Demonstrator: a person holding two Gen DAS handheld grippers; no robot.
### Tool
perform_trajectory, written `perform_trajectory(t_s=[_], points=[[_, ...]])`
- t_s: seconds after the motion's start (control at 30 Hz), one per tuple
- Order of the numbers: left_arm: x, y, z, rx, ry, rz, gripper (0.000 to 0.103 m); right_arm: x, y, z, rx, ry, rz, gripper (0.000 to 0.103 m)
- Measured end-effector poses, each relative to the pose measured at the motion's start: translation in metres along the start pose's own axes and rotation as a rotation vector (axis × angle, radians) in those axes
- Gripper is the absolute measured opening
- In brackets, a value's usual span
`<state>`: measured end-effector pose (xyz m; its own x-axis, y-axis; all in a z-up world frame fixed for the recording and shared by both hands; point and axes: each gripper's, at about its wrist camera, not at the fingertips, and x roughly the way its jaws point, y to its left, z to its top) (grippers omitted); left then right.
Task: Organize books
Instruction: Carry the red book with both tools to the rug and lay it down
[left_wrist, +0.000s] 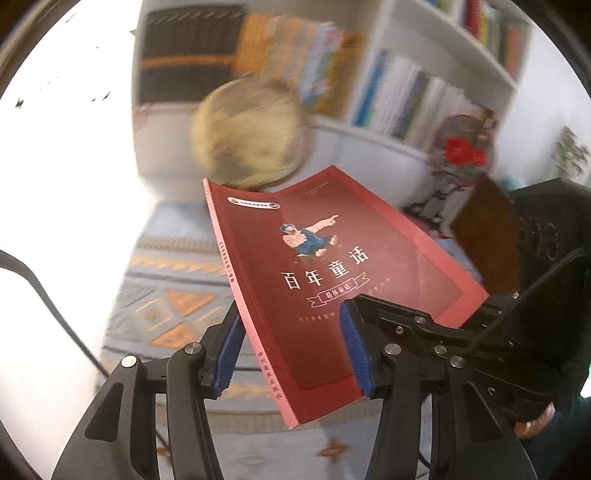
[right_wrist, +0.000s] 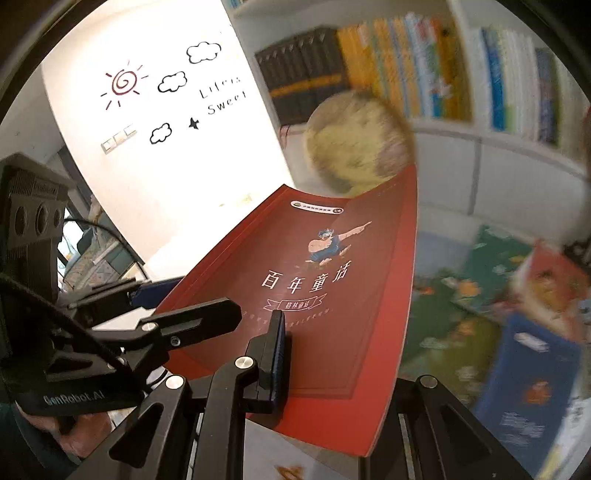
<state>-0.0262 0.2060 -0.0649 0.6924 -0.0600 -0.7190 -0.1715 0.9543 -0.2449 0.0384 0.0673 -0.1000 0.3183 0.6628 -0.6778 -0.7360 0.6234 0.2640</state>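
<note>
A thin red book (left_wrist: 314, 258) with a cartoon figure and white characters on its cover hangs in the air, held by both grippers. My left gripper (left_wrist: 291, 314) has the book's spine side slanting between its blue pads, one pad against the spine and the other on the cover. The right gripper (left_wrist: 406, 321) clamps the same book from the right. In the right wrist view the book (right_wrist: 314, 277) lies across my right gripper (right_wrist: 314, 339): one finger (right_wrist: 275, 350) presses on the cover and the other is hidden underneath. The left gripper (right_wrist: 173, 302) holds the book's left edge.
A white bookshelf (left_wrist: 369, 133) full of upright books stands ahead, with a tan globe (left_wrist: 251, 136) in front of it. A patterned rug (left_wrist: 166, 295) covers the floor. Several colourful books (right_wrist: 517, 332) lie on the floor at right. A decorated white wall (right_wrist: 166, 129) is at left.
</note>
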Motion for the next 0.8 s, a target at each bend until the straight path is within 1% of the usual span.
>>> perform_trajectory(t_s=[0.07, 0.17, 0.37, 0.47, 0.57, 0.63, 0.73, 0.8], points=[[0.010, 0.032, -0.004, -0.048, 0.024, 0.001, 0.047, 0.029, 0.013, 0.001, 0.004, 0.025, -0.002, 0.016], [0.025, 0.066, -0.012, -0.099, 0.055, 0.002, 0.047, 0.068, 0.023, 0.001, 0.019, 0.071, 0.007, 0.016], [0.052, 0.101, -0.021, -0.155, 0.115, -0.012, 0.047, 0.123, 0.024, 0.000, 0.074, 0.146, 0.012, 0.017], [0.064, 0.115, -0.029, -0.182, 0.161, -0.017, 0.047, 0.142, 0.023, -0.004, 0.126, 0.176, 0.014, 0.018], [0.067, 0.124, -0.039, -0.206, 0.193, -0.033, 0.048, 0.154, 0.020, -0.012, 0.180, 0.194, 0.022, 0.020], [0.070, 0.131, -0.047, -0.227, 0.212, -0.035, 0.048, 0.160, 0.020, -0.017, 0.200, 0.226, 0.046, 0.028], [0.073, 0.139, -0.055, -0.262, 0.234, -0.035, 0.048, 0.166, 0.019, -0.026, 0.221, 0.280, 0.079, 0.033], [0.071, 0.143, -0.060, -0.270, 0.233, -0.011, 0.048, 0.169, 0.019, -0.037, 0.219, 0.321, 0.089, 0.035]])
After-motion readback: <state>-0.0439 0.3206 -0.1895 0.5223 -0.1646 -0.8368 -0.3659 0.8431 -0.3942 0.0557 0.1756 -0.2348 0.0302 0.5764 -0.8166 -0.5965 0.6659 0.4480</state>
